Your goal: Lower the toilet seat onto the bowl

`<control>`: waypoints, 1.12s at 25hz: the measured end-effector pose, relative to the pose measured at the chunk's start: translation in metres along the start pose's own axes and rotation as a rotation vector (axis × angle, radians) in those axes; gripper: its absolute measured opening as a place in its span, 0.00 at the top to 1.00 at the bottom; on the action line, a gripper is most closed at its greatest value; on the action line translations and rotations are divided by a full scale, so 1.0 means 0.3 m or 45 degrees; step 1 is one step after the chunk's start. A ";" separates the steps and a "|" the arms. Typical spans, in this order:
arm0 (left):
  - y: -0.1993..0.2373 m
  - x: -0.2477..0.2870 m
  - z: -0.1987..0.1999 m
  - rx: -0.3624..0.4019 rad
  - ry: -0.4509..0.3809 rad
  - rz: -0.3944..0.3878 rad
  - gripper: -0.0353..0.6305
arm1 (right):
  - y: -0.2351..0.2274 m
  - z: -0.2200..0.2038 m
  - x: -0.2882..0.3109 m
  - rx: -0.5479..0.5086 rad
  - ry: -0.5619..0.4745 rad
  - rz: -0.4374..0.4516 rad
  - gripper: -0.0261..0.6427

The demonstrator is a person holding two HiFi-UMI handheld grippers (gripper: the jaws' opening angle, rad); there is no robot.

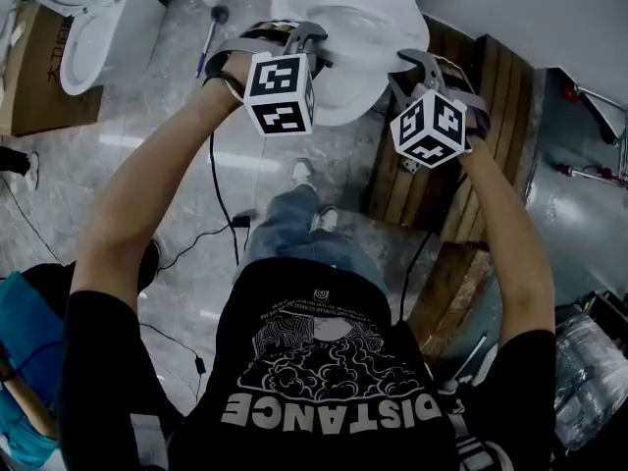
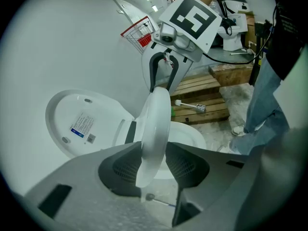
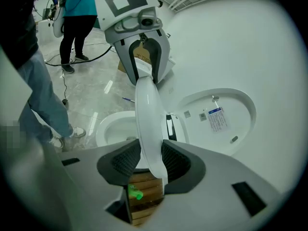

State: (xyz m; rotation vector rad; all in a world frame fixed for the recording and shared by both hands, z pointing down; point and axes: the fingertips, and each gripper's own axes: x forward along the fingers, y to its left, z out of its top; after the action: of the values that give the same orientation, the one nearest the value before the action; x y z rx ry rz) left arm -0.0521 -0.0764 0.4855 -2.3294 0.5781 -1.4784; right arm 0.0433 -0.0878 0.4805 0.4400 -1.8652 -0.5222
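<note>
Left gripper (image 2: pixel 154 163) clamped on seat (image 2: pixel 157 121) rim, pads snug both sides. Right gripper (image 3: pixel 150 159) same, on opposite rim. Seat edge-on between them, tilted up off bowl (image 3: pixel 111 125). Lid (image 2: pixel 79 121) raised beyond. Head view: jaw tips hidden behind marker cubes (image 1: pixel 281 91), seat contact unreadable there.

Warehouse or test hall, not a bathroom: white ceramic toilet bowl (image 3: pixel 113 124) near brown slatted wooden pallets (image 1: pixel 471 116); second white toilet (image 1: pixel 83 23) by brown cardboard box (image 1: pixel 39 77); black cables (image 1: pixel 211 184) cross grey stone floor (image 1: pixel 167 116).
</note>
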 end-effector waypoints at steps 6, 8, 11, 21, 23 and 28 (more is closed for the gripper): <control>-0.100 0.037 -0.034 0.002 0.030 0.025 0.71 | 0.103 -0.018 0.035 -0.042 -0.025 0.022 0.73; -0.134 0.056 -0.044 0.014 0.034 0.031 0.71 | 0.139 -0.031 0.052 -0.058 -0.032 0.031 0.72; -0.182 0.086 -0.065 0.049 0.045 0.027 0.70 | 0.189 -0.043 0.083 -0.085 -0.025 0.049 0.71; -0.359 0.176 -0.125 0.027 0.072 -0.018 0.69 | 0.368 -0.095 0.185 -0.144 0.000 0.101 0.67; -0.392 0.199 -0.142 0.045 0.085 -0.023 0.69 | 0.403 -0.107 0.208 -0.158 0.003 0.109 0.66; -0.459 0.261 -0.190 0.118 0.131 0.007 0.69 | 0.479 -0.133 0.267 -0.193 0.012 0.133 0.65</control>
State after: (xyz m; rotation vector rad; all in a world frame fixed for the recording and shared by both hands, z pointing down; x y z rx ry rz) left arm -0.0516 0.0010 0.6349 -2.1909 0.5299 -1.5957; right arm 0.0466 -0.0162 0.6339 0.2427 -1.8142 -0.5846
